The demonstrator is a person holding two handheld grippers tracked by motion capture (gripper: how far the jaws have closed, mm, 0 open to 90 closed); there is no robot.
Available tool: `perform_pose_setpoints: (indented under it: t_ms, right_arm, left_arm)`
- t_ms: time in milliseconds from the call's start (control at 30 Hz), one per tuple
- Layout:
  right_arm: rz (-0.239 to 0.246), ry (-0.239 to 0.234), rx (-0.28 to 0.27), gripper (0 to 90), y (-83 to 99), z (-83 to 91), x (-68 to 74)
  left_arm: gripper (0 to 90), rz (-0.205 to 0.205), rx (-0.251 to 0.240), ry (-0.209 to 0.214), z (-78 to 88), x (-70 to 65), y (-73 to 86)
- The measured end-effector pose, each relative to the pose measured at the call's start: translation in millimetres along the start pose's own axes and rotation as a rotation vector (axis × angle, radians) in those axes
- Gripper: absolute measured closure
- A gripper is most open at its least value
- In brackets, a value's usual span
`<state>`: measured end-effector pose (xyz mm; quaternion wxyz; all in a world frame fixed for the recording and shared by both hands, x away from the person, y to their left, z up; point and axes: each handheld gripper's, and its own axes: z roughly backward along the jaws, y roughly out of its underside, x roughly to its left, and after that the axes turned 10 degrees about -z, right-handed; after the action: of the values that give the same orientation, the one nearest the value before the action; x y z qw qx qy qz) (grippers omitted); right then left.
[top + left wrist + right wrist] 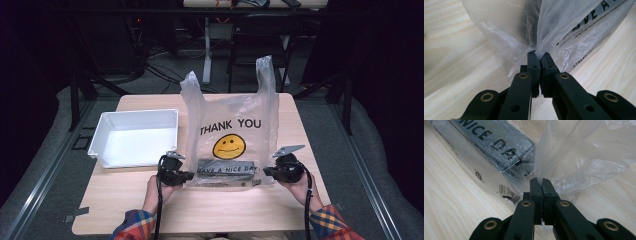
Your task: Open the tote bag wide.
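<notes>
Beside the bag [230, 135], high view alone shows a white tray [135, 137].

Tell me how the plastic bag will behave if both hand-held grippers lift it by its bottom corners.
The plastic bag is thin and crinkled, so it will probably sag and flop. A dark flat thing lies inside near the bottom; it may slide. The film looks glossy, so it might slip from the jaws.

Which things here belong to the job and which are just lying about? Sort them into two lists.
In the job:
plastic bag, standing on the table
dark flat item inside the bag
left gripper, shut on the bag's bottom corner
right gripper, shut on the other corner

Lying about:
white bin, untouched
chair behind
</notes>
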<state>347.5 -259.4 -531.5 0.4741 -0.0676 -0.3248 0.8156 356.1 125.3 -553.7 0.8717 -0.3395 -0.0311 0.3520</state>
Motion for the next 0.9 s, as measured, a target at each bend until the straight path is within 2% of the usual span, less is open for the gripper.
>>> perform_pose_setpoints:
  t_ms: [267,333,400,467,500,533,767,833,867,900]
  right_arm:
    - [0.001,-0.014,-0.02,89.5,0.6,3.3,1.6]
    - [-0.001,-0.021,-0.003,89.5,1.6,4.4,2.0]
    - [-0.002,-0.021,0.0,89.5,2.2,3.7,1.8]
    - [0.0,-0.013,0.029,89.5,3.3,1.0,1.2]
    - [0.002,-0.012,0.035,89.5,3.9,-1.3,1.2]
    - [0.004,-0.001,0.067,89.5,4.9,-4.9,0.1]
    - [0.004,0.011,0.08,89.5,6.4,-11.9,-1.4]
    - [0.005,0.014,0.094,89.5,6.6,-14.3,-1.6]
    - [0.006,0.015,0.093,89.5,6.8,-15.2,-1.9]
    - [0.003,0.012,0.091,89.4,7.0,-15.8,-1.9]
  left_arm:
    - [88.4,0.004,0.042,0.008,-3.6,2.0,4.1]
    - [88.5,-0.014,0.06,0.007,-4.2,2.8,3.7]
    - [88.5,-0.016,0.068,0.011,-4.7,2.9,3.8]
    - [88.5,-0.019,0.076,0.008,-5.3,2.9,4.1]
    - [88.5,-0.008,0.071,0.004,-6.0,2.4,4.2]
    - [88.5,-0.004,0.068,0.005,-6.1,2.4,4.5]
    - [88.4,-0.001,0.074,0.004,-7.5,1.7,4.4]
    - [85.5,-0.003,0.075,-0.003,-6.1,0.7,3.6]
    - [80.3,-0.025,0.069,-0.005,0.4,-0.8,1.1]
    - [72.7,-0.01,0.044,0.002,4.1,-3.5,-0.3]
